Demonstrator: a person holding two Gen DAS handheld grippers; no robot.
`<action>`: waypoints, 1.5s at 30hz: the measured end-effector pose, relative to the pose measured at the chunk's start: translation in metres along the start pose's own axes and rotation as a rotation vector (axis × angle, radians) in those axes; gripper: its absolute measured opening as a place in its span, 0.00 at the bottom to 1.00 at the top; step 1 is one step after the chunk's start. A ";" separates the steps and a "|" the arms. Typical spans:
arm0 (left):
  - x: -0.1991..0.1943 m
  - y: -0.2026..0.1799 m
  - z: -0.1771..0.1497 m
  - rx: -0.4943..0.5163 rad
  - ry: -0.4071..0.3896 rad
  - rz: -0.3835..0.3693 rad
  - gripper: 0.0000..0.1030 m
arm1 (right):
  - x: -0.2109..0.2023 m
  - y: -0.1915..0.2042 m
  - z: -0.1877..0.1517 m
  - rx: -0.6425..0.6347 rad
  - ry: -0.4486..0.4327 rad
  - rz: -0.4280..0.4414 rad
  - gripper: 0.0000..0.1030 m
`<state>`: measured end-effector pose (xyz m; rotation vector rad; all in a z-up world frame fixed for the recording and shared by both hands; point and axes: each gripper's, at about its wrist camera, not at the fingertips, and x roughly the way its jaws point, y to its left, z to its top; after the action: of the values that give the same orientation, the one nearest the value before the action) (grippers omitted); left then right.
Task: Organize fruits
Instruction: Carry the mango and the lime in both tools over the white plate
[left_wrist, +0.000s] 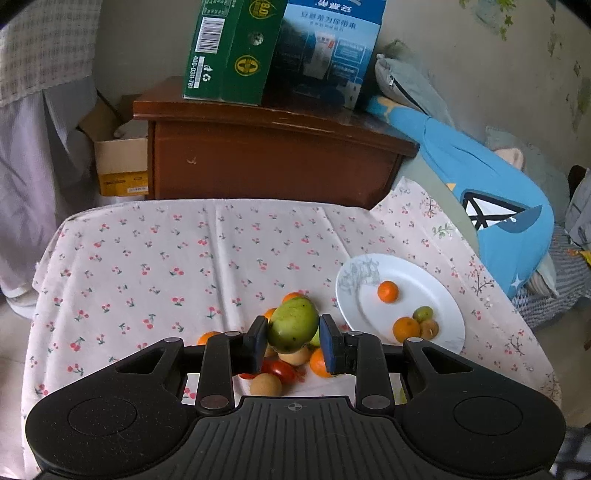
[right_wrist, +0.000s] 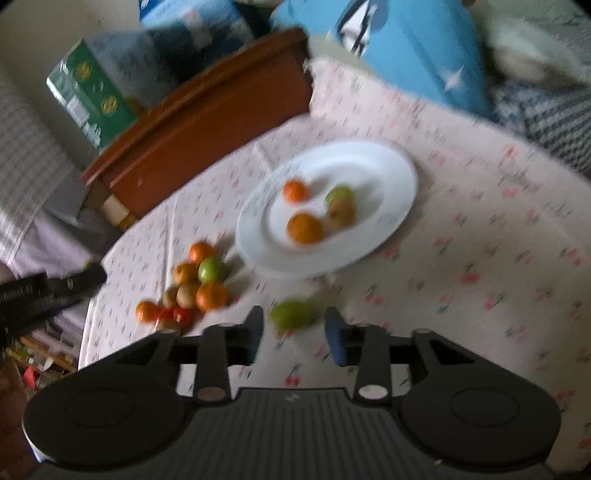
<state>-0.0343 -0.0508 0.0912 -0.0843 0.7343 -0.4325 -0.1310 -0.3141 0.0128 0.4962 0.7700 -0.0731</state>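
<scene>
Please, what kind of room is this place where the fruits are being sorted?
Probably a home bedroom or living room: a table with a cherry-print cloth, a wooden cabinet stacked with cartons, and a blue plush toy on bedding.

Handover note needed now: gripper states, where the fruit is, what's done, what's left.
Left gripper: shut on a green mango, held above the fruit pile.
Right gripper: open, nothing held; a green fruit lies on the cloth just ahead of its fingers. This view is blurred.
Done: four fruits on the white plate: two oranges, one green fruit, one brown.
Left: the mango, the loose green fruit and the pile of oranges, brown fruits, a green one and red ones on the tablecloth beside the plate.
</scene>
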 end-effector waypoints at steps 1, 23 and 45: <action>0.001 0.000 0.000 -0.004 0.005 -0.004 0.26 | 0.005 0.002 -0.003 -0.004 0.011 -0.002 0.40; 0.014 -0.003 -0.007 0.015 0.041 0.024 0.26 | 0.049 0.026 -0.012 -0.112 -0.027 -0.069 0.29; 0.072 -0.049 0.015 0.132 0.075 -0.133 0.26 | 0.013 0.004 0.086 -0.090 -0.108 -0.024 0.29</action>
<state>0.0057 -0.1261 0.0683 0.0071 0.7746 -0.6129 -0.0648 -0.3482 0.0577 0.3940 0.6705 -0.0864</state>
